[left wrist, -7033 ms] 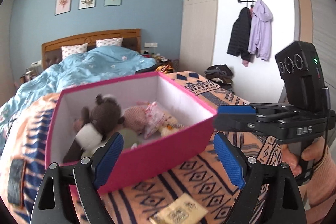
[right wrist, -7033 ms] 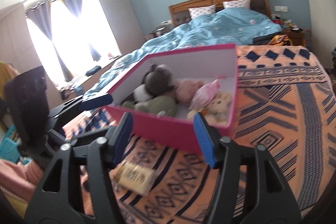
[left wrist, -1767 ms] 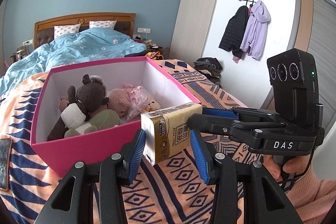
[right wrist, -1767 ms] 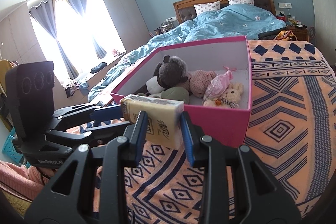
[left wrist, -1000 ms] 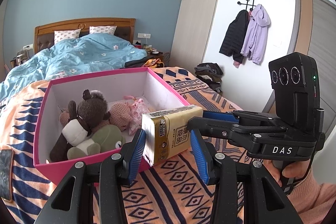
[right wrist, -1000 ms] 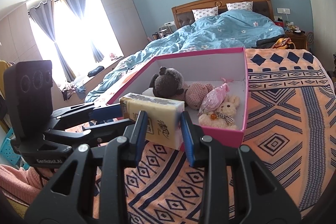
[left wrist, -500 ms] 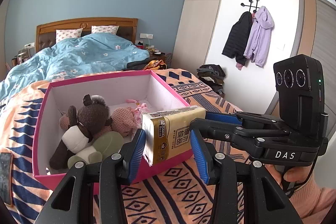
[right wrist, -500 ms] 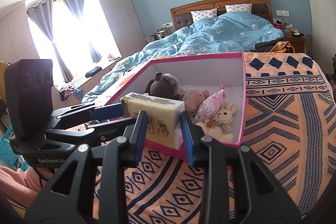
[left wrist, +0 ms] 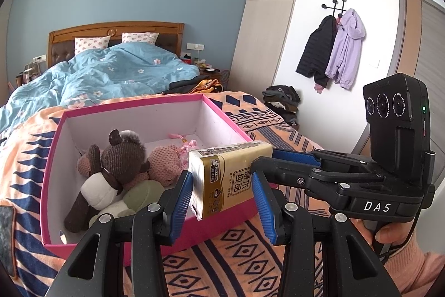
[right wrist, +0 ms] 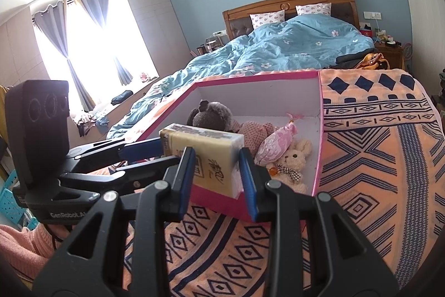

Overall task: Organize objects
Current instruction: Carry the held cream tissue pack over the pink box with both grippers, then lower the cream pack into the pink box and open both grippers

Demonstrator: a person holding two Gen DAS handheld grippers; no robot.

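- We've got the tissue pack (left wrist: 228, 180) clamped at both ends — left gripper (left wrist: 222, 199) pinching one end, right gripper (right wrist: 217, 180) pinching the other, pads pressed on the wrapper.
- The pack hangs in the air over the near wall of the pink box (left wrist: 155, 105), which sits on the patterned blanket (right wrist: 375, 171) at the foot of the bed, not yet inside.
- Box is half full: brown plush bear (left wrist: 116, 157) and green plush (left wrist: 139, 196) towards the left wall, pink knit plush (left wrist: 167, 160) mid-floor, pink pouch (right wrist: 275, 141) and cream bunny (right wrist: 294, 157) near the right wall.
- Our read: the step is the drop-in. Carry both grippers forward together so the pack clears the near rim, then lower.
- Best free floor looks like the strip along the far wall — white bottom shows there.
- Keep the two hands level and matched; a soft pack will buckle or twist if one leads.
- Loosen both grips only once it's resting on the floor or on the toys, then back out without snagging the rim.
- Risk: catching the near wall and dragging the light box across the blanket.
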